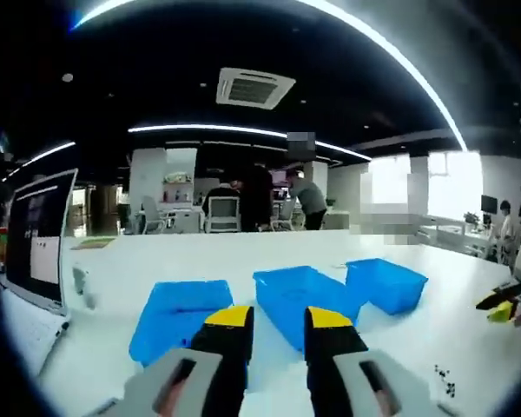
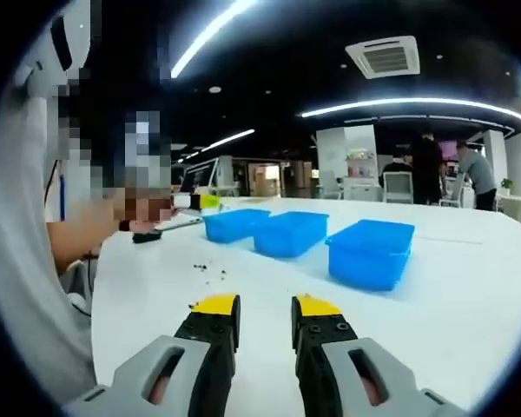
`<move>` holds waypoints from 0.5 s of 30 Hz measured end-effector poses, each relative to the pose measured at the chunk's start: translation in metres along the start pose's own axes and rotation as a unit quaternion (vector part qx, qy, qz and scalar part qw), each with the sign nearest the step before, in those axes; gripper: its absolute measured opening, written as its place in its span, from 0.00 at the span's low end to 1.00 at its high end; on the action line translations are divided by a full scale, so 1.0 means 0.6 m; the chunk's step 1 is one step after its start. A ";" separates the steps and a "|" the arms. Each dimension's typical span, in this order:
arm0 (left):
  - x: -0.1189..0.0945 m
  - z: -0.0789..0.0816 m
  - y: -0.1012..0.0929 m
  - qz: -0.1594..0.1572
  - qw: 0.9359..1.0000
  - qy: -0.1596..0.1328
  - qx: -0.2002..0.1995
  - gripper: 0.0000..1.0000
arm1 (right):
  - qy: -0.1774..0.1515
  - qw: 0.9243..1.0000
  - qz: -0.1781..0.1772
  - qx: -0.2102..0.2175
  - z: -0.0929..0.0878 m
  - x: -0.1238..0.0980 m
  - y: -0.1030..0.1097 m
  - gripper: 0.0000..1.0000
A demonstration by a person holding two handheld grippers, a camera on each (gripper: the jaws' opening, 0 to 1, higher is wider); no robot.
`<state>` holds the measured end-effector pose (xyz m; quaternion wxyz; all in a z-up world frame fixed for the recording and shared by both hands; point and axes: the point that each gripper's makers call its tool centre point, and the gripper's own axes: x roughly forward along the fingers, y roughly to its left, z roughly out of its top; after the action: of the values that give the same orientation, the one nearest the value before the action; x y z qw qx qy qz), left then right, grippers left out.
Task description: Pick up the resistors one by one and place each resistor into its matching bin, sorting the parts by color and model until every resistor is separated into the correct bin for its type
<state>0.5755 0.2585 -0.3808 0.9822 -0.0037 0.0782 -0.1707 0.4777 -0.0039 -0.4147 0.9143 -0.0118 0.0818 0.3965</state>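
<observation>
Three blue bins stand in a row on the white table: in the left gripper view bin, bin and bin; in the right gripper view bin, bin and bin. Small dark resistors lie scattered on the table left of the bins, and a cluster of resistors shows at lower right. My left gripper is open just before the bins, holding nothing. My right gripper is open above bare table, empty, resistors ahead to its left.
A monitor stands at the table's left edge. The other gripper's yellow tip enters from the right. A person in a grey sleeve sits close on the left. Office chairs and people stand far behind the table.
</observation>
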 end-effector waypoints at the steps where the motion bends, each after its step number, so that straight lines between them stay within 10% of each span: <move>1: -0.011 0.004 -0.011 -0.012 1.000 -0.012 -0.013 0.25 | -0.007 1.000 -0.001 0.004 0.005 0.001 0.000 0.26; 10: -0.076 0.034 -0.022 -0.030 0.998 -0.051 -0.033 0.21 | -0.041 0.999 -0.003 0.013 0.038 -0.008 0.011 0.25; 15: -0.111 -0.001 -0.037 -0.032 0.999 -0.015 -0.023 0.21 | -0.068 0.998 0.010 0.000 0.068 -0.021 0.034 0.26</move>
<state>0.5061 0.2603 -0.3703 0.9770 -0.0310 0.0669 -0.2000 0.4600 0.0046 -0.3715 0.9136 0.0155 0.0196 0.4057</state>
